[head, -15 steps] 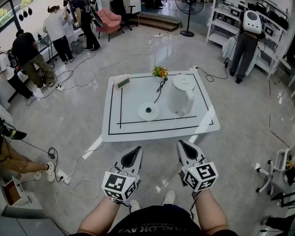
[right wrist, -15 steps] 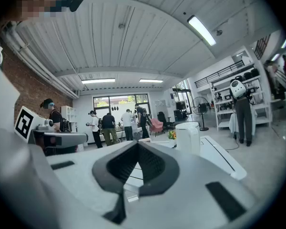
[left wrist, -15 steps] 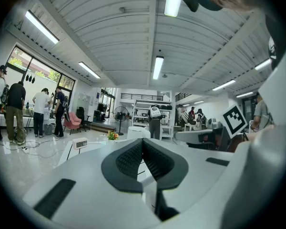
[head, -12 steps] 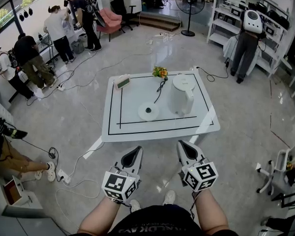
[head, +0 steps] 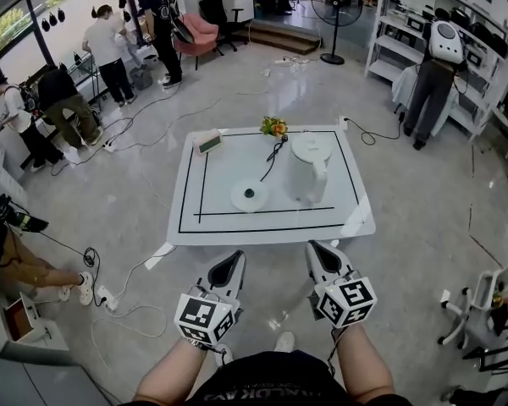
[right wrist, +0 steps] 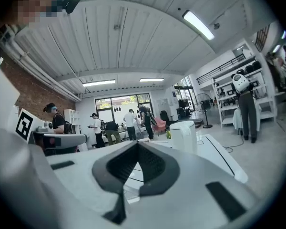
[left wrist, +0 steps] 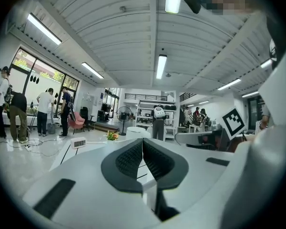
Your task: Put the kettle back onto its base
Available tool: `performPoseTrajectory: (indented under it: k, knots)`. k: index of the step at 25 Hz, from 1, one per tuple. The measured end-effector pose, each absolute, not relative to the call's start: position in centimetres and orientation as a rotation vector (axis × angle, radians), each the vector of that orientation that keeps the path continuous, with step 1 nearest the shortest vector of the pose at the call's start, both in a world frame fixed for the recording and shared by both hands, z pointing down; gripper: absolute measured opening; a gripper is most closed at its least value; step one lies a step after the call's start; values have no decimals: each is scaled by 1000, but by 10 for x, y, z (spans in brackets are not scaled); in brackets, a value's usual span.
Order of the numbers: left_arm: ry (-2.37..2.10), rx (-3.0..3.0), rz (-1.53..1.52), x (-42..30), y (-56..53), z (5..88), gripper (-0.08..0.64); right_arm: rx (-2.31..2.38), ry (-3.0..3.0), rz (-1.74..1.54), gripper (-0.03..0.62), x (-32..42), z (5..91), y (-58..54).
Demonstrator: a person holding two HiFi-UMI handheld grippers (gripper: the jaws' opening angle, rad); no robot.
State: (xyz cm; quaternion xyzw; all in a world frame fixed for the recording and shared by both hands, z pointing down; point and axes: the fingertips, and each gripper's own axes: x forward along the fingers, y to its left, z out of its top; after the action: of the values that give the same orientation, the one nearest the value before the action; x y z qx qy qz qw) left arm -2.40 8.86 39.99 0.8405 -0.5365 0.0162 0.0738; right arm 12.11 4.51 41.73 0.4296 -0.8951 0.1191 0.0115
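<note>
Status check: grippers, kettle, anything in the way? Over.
Left gripper and right gripper shut, empty, short of the table. Kettle upright beside its base, not on it. Nothing between them.

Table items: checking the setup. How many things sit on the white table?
4: kettle right of centre, round base left of it, small display at far-left corner, flowers at far edge. None looks hidden.

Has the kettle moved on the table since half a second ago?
No. The kettle stands at the same spot on the table, just right of its base; only the view shifted.
</note>
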Motion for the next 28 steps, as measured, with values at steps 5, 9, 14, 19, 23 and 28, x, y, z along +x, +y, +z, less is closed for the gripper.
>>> performPoseTrajectory:
  k: [5,9,14,19,23,28]
  knots:
    - [-1633,2513,33,-2,81,399,29,1321,-2825,368,2,143,414,31]
    - [-1651,2520,24,18,75,393,172,1303,-2875,327,30,160,403,24]
    - [-1629,2550,105,42,67,397,347,1325,-2880,286,193,183,396,11]
    - [-1601,2578,117,50,53,396,351,1380,-2864,324,195,197,399,-5]
    - [-1572,2594,116,46,34,399,353,1424,-2836,332,195,198,402,-21]
    - [-1496,2622,102,35,-2,406,353,1492,-2781,327,195,191,405,-47]
